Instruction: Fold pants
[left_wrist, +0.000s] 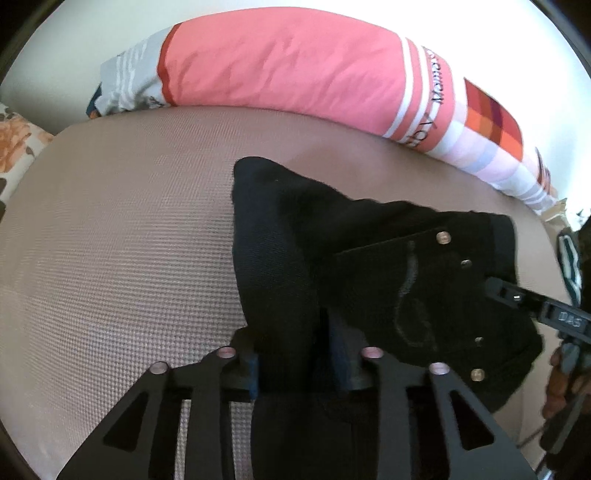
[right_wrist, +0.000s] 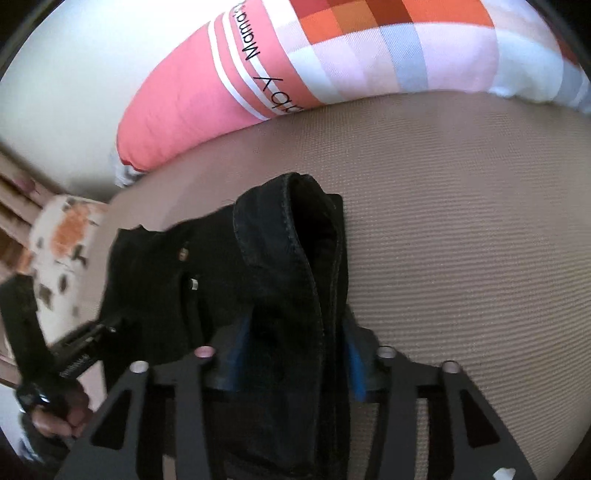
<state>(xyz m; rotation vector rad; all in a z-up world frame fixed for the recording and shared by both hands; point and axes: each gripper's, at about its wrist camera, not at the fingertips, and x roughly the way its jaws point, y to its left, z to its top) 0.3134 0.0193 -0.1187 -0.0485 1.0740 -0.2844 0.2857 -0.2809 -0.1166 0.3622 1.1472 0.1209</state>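
Beige mattress (left_wrist: 110, 240) fills both views, with a pink pillow (left_wrist: 288, 62) behind. We see black pants (left_wrist: 280, 229) bunched on it. Our left claw (left_wrist: 295, 365) shows rivets and pocket stitching; our right claw (right_wrist: 295, 362) shows a hem instead. Both straddle pants folds, pads apart, not pressing.

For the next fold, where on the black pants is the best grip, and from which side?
Probably the two near corners of the folded pants, from above. Each edge is a thick stack of layers standing between a gripper's blue pads: left gripper, right gripper. The far end lies flat on the mat, offering less to pinch.
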